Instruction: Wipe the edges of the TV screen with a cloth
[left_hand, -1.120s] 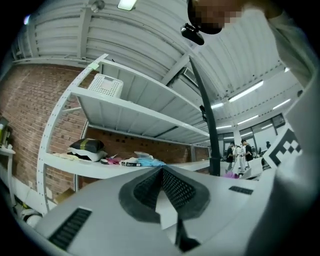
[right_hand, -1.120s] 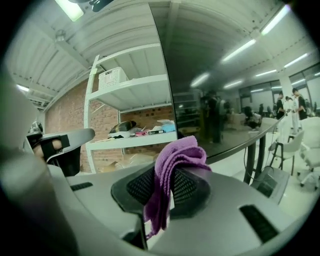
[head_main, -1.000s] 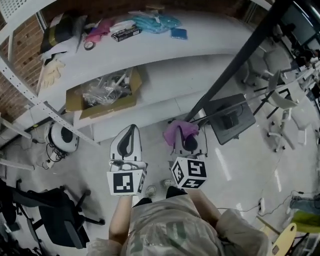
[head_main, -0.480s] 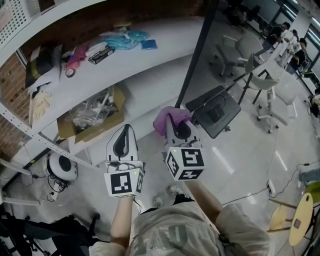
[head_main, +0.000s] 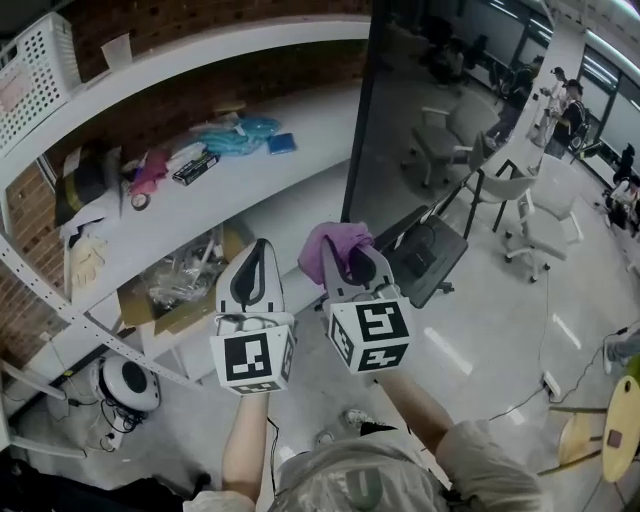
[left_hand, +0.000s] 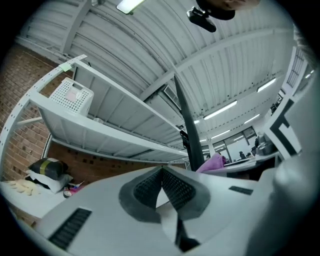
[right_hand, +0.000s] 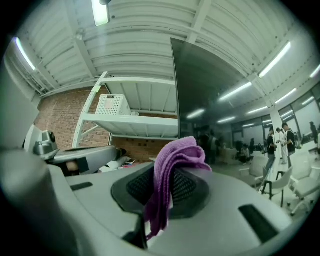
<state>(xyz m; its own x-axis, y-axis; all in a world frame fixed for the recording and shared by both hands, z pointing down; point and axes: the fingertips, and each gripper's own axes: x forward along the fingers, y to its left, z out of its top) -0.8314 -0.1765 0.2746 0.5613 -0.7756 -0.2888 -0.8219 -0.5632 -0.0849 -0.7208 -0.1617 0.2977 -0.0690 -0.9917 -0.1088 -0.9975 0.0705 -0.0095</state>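
no legible text, label, brand or number anywhere

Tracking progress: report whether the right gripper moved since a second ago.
Yes: the right gripper rose; its cloth now shows higher than the cardboard box.

One left claw (head_main: 260, 252), one right claw (head_main: 350, 262), one purple woven cloth (head_main: 335, 240), one dark flat TV screen (head_main: 400, 100), perhaps three white office chairs (head_main: 540, 215).

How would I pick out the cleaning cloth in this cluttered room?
Find the big dark TV screen standing beside the white shelves. Near its left edge, the right gripper has its jaws shut on the cloth. It is a folded purple rag, while the left gripper next to it holds nothing.
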